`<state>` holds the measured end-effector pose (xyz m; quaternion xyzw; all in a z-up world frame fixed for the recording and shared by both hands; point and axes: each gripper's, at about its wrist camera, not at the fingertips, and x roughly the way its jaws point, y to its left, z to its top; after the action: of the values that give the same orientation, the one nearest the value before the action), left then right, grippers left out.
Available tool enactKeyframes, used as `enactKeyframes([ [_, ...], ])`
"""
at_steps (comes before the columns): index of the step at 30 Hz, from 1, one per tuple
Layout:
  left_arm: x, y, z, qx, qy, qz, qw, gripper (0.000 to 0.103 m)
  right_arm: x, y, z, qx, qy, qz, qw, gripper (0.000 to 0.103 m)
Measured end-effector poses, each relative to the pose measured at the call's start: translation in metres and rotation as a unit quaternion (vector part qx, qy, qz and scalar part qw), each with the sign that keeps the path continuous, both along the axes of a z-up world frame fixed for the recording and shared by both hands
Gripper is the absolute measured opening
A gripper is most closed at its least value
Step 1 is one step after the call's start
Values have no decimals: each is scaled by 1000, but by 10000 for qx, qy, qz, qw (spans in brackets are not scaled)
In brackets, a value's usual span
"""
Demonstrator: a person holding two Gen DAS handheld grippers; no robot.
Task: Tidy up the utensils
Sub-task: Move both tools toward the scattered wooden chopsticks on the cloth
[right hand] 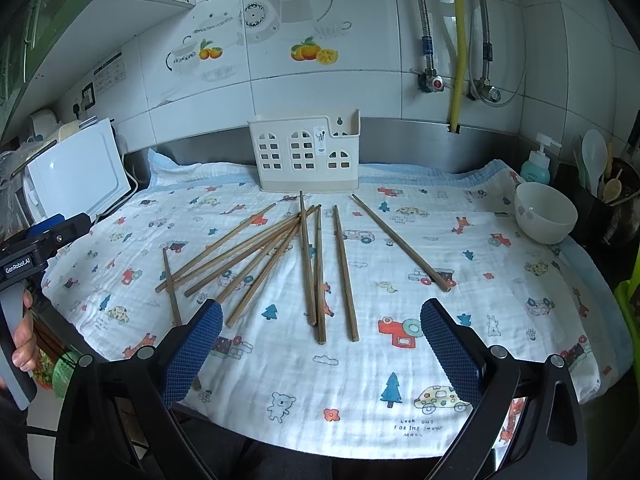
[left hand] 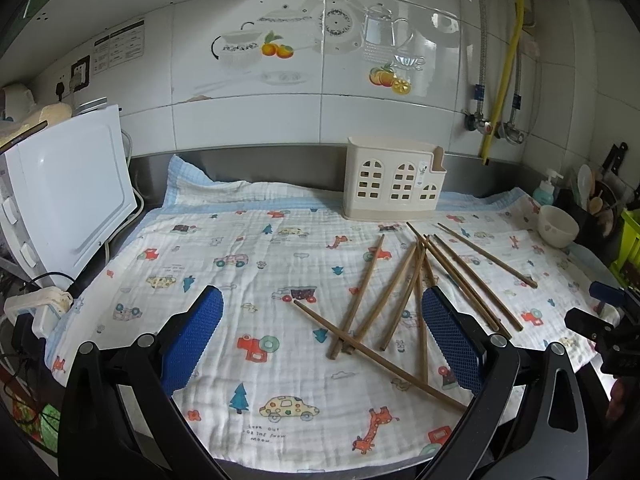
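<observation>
Several brown wooden chopsticks lie scattered and crossing on a white cloth printed with cars and trees. A cream utensil holder with window-shaped cutouts stands upright at the back of the cloth against the steel splashback. My left gripper hovers open above the cloth's near side, its right blue pad over the chopstick pile. My right gripper is open too, just short of the near chopstick ends. Neither holds anything. The other gripper shows at the edge of each view.
A white appliance with cables stands at the left. A white bowl, a soap bottle and a dark pot of utensils crowd the right. A hand grips the left handle.
</observation>
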<state>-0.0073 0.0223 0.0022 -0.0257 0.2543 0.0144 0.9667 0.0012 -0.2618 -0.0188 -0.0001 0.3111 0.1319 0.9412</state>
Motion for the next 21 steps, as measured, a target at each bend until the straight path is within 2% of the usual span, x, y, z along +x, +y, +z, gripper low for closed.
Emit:
enactKeyframes([
  [10,-5,5,2,-54,-29,64,10000,98,-7,0,1,97,-94,126,9998,94],
  [13,-8,9,4,-90,-59,104,9999,98,-11,6,-1,94,-104,267,9995,86],
  [16,-13,11,4,-83,-87,152,9998,98,-14,12,-6,97,-76,431,9990,86],
  [19,-15,15,4,-106,-108,220,9996,98,-17,22,-11,125,-28,631,9979,71],
  [21,-17,18,4,-140,-108,250,9995,98,-19,29,-16,142,32,768,9969,71],
])
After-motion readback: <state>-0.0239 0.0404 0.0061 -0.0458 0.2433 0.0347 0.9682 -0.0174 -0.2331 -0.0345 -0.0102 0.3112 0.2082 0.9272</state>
